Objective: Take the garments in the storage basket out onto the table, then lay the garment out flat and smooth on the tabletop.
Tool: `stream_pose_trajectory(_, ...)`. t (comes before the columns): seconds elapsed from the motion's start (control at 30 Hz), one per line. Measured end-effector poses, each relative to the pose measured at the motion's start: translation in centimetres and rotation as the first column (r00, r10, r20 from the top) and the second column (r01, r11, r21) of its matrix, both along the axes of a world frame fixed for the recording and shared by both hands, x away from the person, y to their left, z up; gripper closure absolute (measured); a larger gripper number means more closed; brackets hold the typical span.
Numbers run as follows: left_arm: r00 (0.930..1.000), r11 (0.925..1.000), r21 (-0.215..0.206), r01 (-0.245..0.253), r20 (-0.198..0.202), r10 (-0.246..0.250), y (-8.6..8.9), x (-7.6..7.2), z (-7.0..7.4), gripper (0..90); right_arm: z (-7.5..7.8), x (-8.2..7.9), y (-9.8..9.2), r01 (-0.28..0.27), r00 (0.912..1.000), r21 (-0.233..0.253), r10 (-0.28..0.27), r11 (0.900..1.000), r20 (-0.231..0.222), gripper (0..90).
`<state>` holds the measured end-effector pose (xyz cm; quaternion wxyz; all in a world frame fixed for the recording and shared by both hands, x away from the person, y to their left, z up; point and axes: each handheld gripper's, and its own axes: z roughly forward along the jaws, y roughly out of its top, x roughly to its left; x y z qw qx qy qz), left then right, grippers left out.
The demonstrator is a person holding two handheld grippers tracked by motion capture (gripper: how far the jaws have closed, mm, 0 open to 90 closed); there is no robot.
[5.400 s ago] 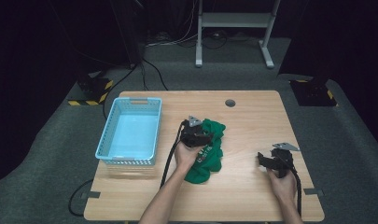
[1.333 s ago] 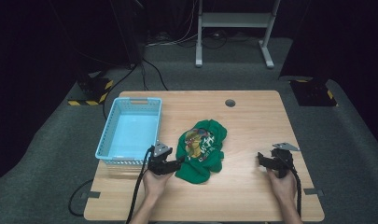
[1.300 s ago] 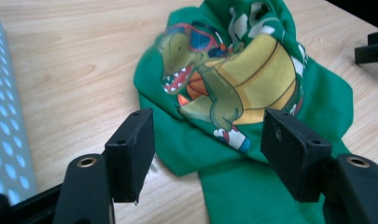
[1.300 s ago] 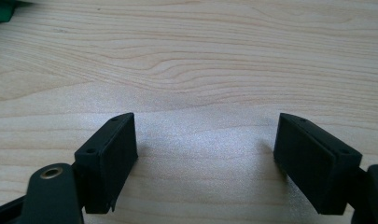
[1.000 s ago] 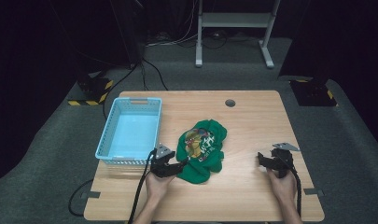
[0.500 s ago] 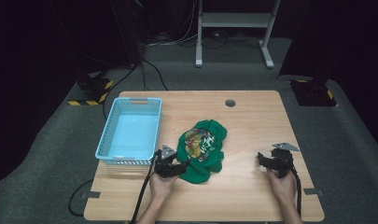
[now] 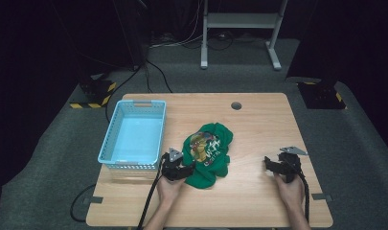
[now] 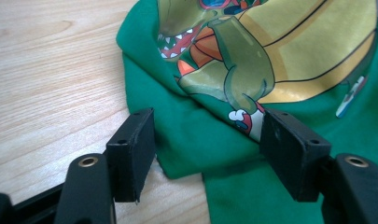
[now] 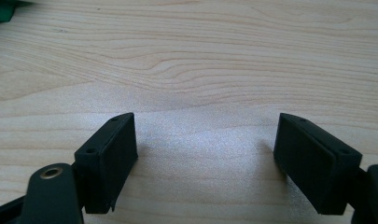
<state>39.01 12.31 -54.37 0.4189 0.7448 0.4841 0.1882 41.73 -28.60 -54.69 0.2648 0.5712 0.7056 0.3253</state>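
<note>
A crumpled green shirt (image 7: 209, 153) with a cartoon dinosaur print lies at the middle of the wooden table (image 7: 258, 120). My left gripper (image 7: 186, 170) is open at the shirt's near left edge. In the left gripper view, the green shirt (image 8: 252, 84) has a folded hem lying between the spread jaws of the left gripper (image 8: 207, 149). My right gripper (image 7: 270, 164) rests open at the table's right side, well apart from the shirt. Under the right gripper (image 9: 205, 158) is bare wood.
A light blue plastic basket (image 7: 136, 135) stands on the table's left side, just left of the left gripper. A round cable hole (image 7: 236, 105) sits near the far edge. Black cables trail from both grippers toward the near edge.
My left gripper moved from over the shirt to the near left of the table, then slid right to the shirt's edge. The shirt now lies more spread. The right gripper stayed still.
</note>
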Motion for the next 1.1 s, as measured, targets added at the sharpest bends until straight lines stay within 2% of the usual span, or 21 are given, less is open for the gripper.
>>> stream_pose_trajectory(0.13,1.0000,0.9998,0.017,-0.008,-0.005,0.008,0.1,0.2,0.0,35.6,0.0,0.0,0.0,0.000,1.0000,0.000,0.000,1.000,0.000,21.1)
stream_pose_trajectory(0.23,0.9991,0.9997,0.017,-0.017,-0.039,0.018,0.1,0.6,-0.1,33.8,0.0,0.0,0.0,0.000,1.0000,0.000,0.000,1.000,0.000,21.1)
stream_pose_trajectory(0.37,0.9986,0.9988,0.032,-0.038,-0.036,0.039,0.0,0.6,-0.1,33.8,0.0,-0.1,0.2,-0.018,0.9998,-0.001,0.018,1.000,0.000,20.0)
stream_pose_trajectory(0.5,0.9990,0.9958,0.084,-0.037,-0.023,0.039,-0.5,0.5,-0.1,33.3,0.0,-0.1,0.2,-0.028,0.9996,-0.003,0.028,1.000,-0.005,18.5)
stream_pose_trajectory(0.57,0.9990,0.9947,0.096,-0.038,-0.018,0.040,-0.7,0.5,-0.1,33.2,0.0,-0.1,0.2,-0.028,0.9996,-0.003,0.028,1.000,-0.005,18.5)
stream_pose_trajectory(0.77,0.9990,0.9939,0.103,-0.039,-0.017,0.041,-0.7,0.5,-0.1,32.7,0.0,0.0,0.1,-0.024,0.9997,0.002,0.024,1.000,-0.008,16.8)
stream_pose_trajectory(0.87,0.9992,0.9919,0.122,-0.035,-0.015,0.038,-0.9,0.4,-0.1,31.9,0.0,0.0,0.1,-0.024,0.9997,0.000,0.024,1.000,-0.008,16.9)
stream_pose_trajectory(1.1,0.9992,0.9912,0.128,-0.035,-0.012,0.037,-1.0,0.4,-0.1,31.4,0.1,-0.9,0.8,-0.093,0.9956,0.004,0.093,0.996,-0.012,21.8)
